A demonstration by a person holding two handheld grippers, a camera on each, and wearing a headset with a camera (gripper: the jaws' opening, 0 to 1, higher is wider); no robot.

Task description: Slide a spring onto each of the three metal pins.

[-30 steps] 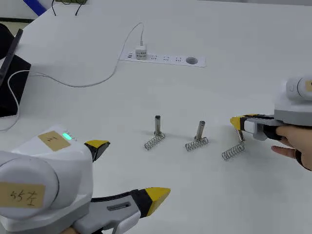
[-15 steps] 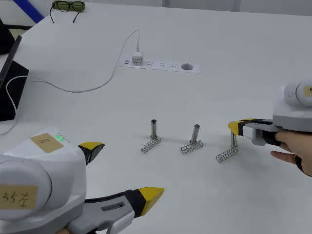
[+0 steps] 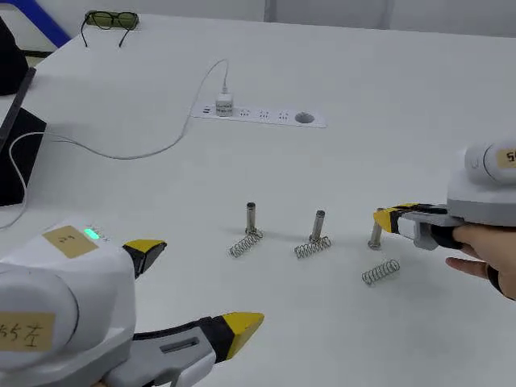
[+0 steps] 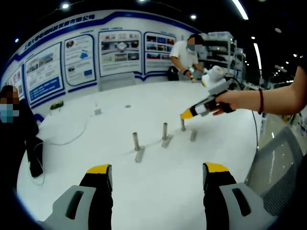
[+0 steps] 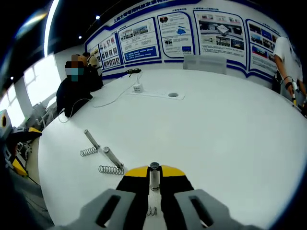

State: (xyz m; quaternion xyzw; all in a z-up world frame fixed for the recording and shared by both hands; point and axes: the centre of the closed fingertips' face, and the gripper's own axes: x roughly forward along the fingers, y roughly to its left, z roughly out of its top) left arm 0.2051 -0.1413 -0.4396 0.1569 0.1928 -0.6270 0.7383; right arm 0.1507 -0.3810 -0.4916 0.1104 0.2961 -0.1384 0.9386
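Note:
Three short metal pins show in the head view. The left pin (image 3: 251, 218) and the middle pin (image 3: 319, 226) stand upright on the white table (image 3: 387, 121), each with a spring, one (image 3: 244, 244) and another (image 3: 312, 247), lying at its foot. My right gripper (image 3: 384, 220) is shut on the third pin (image 3: 376, 234) near its top; the right gripper view shows that pin (image 5: 154, 176) upright between the yellow tips. The third spring (image 3: 380, 272) lies flat just below it, apart from the pin. My left gripper (image 3: 193, 289) hovers open and empty at the near left.
A white power strip (image 3: 266, 116) with a plugged-in charger and its cable (image 3: 153, 149) lies at the back of the table. Dark glasses (image 3: 111, 18) rest far left, and a black object (image 3: 14, 145) sits at the left edge. People stand beyond the table.
My right gripper has drawn the third pin away from its spring, which now lies apart on the table. The left gripper has stayed in place and open.

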